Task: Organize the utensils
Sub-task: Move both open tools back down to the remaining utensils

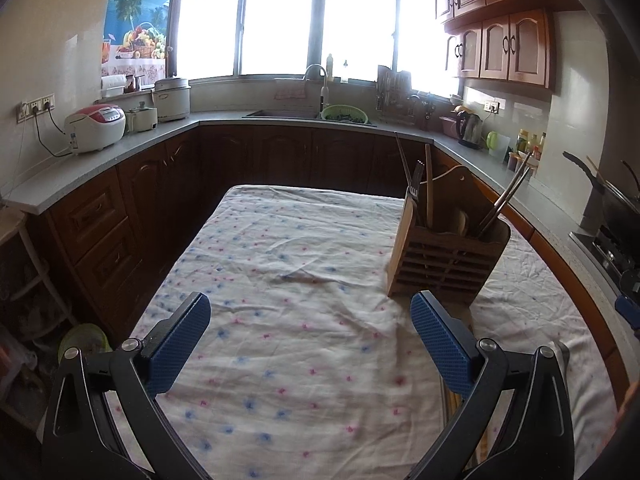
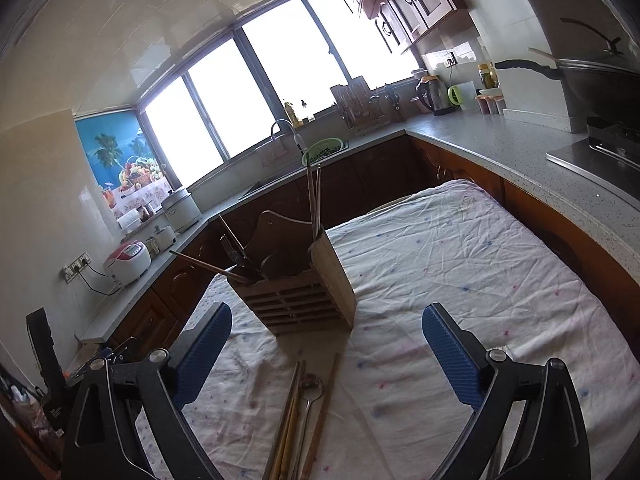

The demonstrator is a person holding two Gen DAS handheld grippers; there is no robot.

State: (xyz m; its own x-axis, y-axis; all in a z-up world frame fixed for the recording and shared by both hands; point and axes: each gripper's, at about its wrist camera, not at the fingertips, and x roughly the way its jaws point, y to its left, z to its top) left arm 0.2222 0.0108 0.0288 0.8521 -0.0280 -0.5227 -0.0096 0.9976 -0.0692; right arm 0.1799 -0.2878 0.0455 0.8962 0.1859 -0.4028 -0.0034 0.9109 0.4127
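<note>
A slatted wooden utensil holder stands on the cloth-covered table, right of centre; it also shows in the right wrist view. Chopsticks, a fork and wooden utensils stick up from it. My left gripper is open and empty, hovering over the cloth just left of and before the holder. My right gripper is open and empty above loose utensils on the cloth: wooden chopsticks and a metal spoon. Some of these chopsticks show by my left gripper's right finger.
The table wears a white flowered cloth. Counters wrap around it: rice cookers at left, a sink with a green colander at the back, a kettle and stove at right.
</note>
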